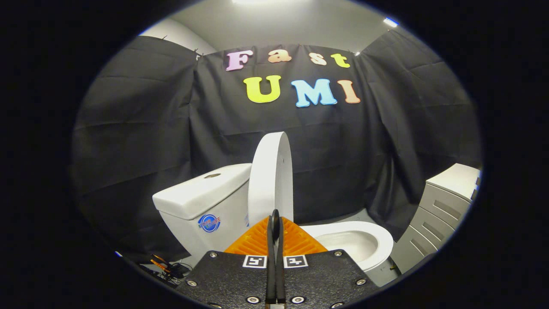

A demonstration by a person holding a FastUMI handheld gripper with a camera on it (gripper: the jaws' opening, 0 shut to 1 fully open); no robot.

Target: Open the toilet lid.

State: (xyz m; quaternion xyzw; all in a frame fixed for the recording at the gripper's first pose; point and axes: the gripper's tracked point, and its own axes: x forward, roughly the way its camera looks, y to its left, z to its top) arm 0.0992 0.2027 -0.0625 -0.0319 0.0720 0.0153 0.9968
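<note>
A: Nearest first — what's the gripper (274,223) doing?

B: Its fingers are pressed together, tips meeting, with nothing between them. They point at the lower edge of the lid (271,176), which stands just beyond the tips.

A: So the lid is up?

B: Yes, upright on its hinge, seen nearly edge-on, close against the tank (201,197) on its left. The bowl (364,240) lies open to the right of the fingers, rim bare.

A: How would that lid handle?

B: My guess: stiff moulded plastic, light, smooth and rather slippery. It swings on the rear hinge, so the free rim far from the hinge is the place to take it, a finger on each face. Pinched near the hinge it would resist.

A: Anything else?

B: Some cables (169,268) on the floor at near left, a drawer cabinet (441,210) at right, the black cloth wall (141,128) farthest back.
</note>
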